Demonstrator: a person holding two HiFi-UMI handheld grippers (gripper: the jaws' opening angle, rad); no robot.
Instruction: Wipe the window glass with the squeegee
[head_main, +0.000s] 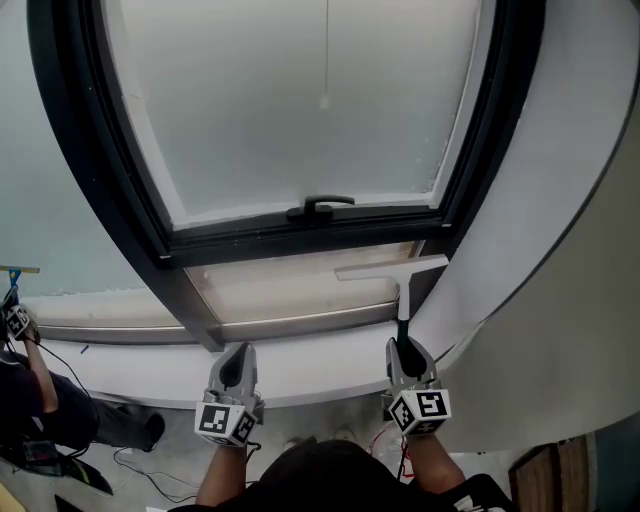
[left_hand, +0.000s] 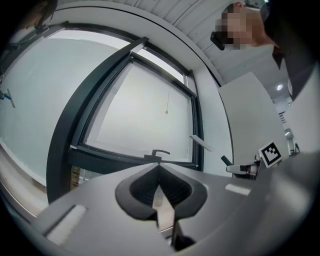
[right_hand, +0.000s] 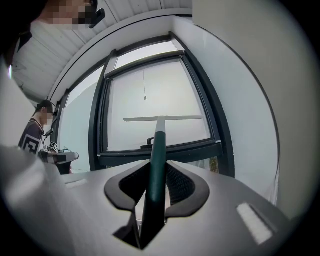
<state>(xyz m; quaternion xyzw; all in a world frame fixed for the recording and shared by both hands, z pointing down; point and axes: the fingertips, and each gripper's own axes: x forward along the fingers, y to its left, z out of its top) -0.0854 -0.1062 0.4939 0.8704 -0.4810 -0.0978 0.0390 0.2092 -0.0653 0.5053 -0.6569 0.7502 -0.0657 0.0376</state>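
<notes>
The squeegee (head_main: 401, 287) stands upright in our right gripper (head_main: 405, 350), whose jaws are pinched on the dark green handle low down. That leaves most of the handle free as reach. Its pale blade lies level, square to the handle, in front of the window's lower right part. We cannot tell whether the blade touches the pane. In the right gripper view the squeegee (right_hand: 158, 150) runs straight out from between the jaws of the right gripper (right_hand: 157, 181), a hold that we judge suits an even pull across the window glass (head_main: 300, 100). Our left gripper (head_main: 237, 365) hangs beside it over the white sill (head_main: 310, 368), jaws pressed together on nothing, apparently spare. The latch handle (head_main: 320, 206) sits on the sash's bottom rail. Another person (head_main: 35, 405) stands well off left.
</notes>
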